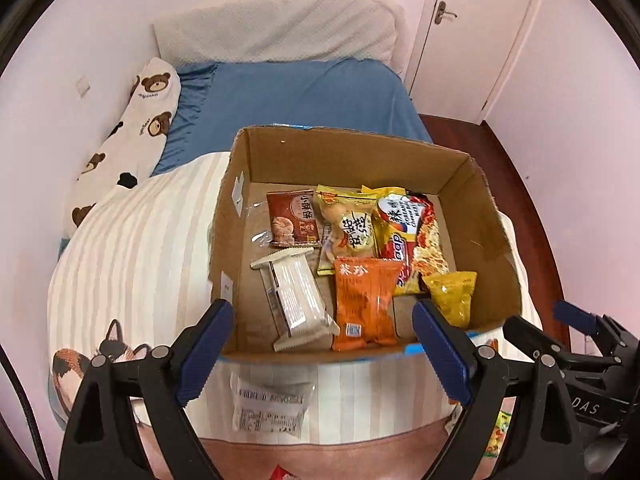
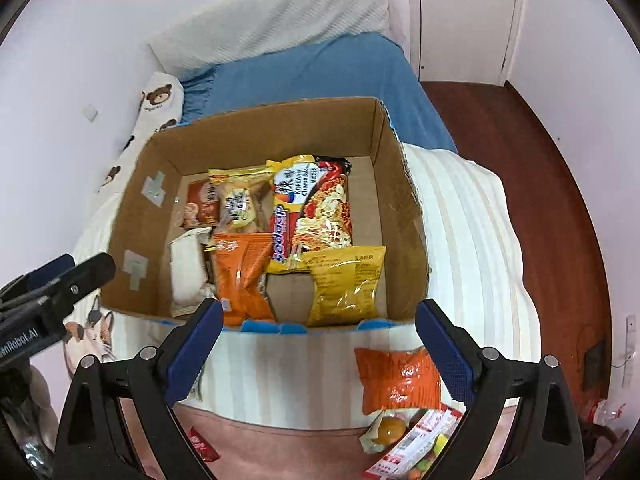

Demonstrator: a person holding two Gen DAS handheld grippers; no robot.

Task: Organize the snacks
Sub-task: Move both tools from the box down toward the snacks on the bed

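- Snacks lie both inside and outside an open cardboard box (image 1: pixel 352 152) that sits on a striped cream quilt (image 1: pixel 132 248) on the bed.
- Left of the box, a long bear-print pillow (image 1: pixel 132 132) runs along the pink wall; a blue sheet (image 1: pixel 304 92) and a white quilted headboard cushion (image 1: pixel 276 28) lie beyond it.
- Left claw (image 1: pixel 323 350): its blue-padded jaws are spread wide and hold nothing, hovering over the box's near edge.
- Six packets in the box, left to right: a white crimped-end wafer pack (image 1: pixel 294 300), a brown biscuit packet (image 1: pixel 294 220) behind it, a yellow clear-window bag (image 1: pixel 348 232), an orange pouch (image 1: pixel 366 304), a red and yellow noodle pack (image 1: pixel 416 232), and a small crinkled yellow packet (image 1: pixel 454 292).
- Two pale tape patches stick to the box's left inner wall; blue tape (image 2: pixel 280 327) edges the near rim.
- In front of the box, a white printed packet (image 1: pixel 272 408) lies flat on the quilt between the left claw's jaws.
- Right claw (image 2: pixel 319 336): jaws likewise wide apart and empty, just short of the box's near wall.
- By its right jaw, a second orange pouch (image 2: pixel 396 376) rests on the quilt, with a clear bag holding a round yellow item (image 2: pixel 390 428) and a flat red and white pack (image 2: pixel 424 440) near it on the pink bed edge.
- Right of the bed are dark wooden floor (image 2: pixel 532 168) and a white door (image 1: pixel 472 32).
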